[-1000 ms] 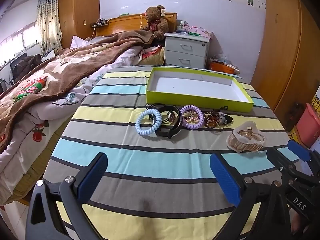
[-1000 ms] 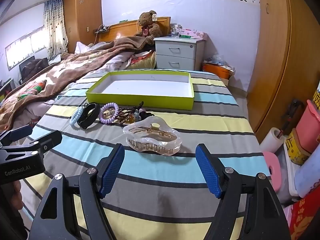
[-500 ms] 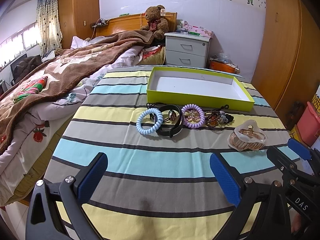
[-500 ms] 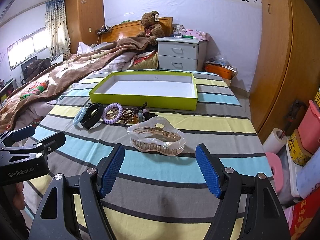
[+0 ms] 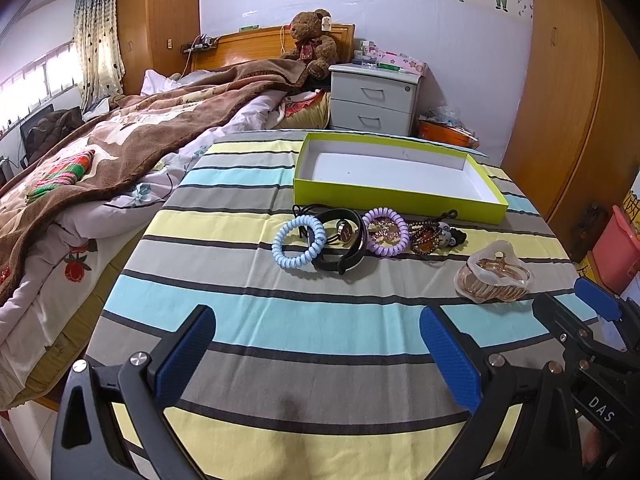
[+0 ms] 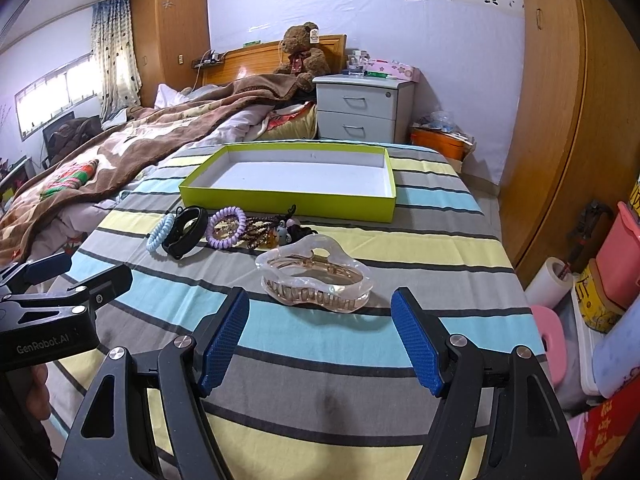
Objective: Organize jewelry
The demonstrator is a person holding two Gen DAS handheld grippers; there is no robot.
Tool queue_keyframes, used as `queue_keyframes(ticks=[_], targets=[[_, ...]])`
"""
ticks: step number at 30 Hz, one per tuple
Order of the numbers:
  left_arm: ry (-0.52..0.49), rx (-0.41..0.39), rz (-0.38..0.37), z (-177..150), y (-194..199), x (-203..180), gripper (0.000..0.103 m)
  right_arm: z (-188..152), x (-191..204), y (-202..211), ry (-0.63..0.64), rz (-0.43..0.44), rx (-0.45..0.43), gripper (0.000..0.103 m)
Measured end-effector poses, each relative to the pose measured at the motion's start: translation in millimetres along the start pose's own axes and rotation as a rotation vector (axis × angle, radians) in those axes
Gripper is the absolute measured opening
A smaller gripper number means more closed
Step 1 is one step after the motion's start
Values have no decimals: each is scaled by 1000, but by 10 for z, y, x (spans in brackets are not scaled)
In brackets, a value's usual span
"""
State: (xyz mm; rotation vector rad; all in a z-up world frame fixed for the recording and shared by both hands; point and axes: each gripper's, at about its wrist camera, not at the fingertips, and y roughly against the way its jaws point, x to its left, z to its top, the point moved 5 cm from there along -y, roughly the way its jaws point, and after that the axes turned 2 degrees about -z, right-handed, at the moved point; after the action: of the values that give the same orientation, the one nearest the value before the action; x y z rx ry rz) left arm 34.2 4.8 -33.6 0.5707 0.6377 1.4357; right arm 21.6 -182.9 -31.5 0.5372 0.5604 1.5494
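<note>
Rightward floor clutter: paper roll (image 6: 550, 282)

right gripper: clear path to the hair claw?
Probably yes. The right gripper is open, and the hair claw lies just ahead of its fingers on bare cloth. Nothing stands between; the beaded pile lies behind the claw.
</note>
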Motion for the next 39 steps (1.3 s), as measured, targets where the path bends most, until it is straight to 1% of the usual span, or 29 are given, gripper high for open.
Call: queue_keyframes(ticks=[21,39], targets=[[4,13,-4,-18,-15,-4,103,1,9,0,-2,-3,-1,74],[9,16,-5,-22,3,33,103,-8,62,-5,17,19,7,74]])
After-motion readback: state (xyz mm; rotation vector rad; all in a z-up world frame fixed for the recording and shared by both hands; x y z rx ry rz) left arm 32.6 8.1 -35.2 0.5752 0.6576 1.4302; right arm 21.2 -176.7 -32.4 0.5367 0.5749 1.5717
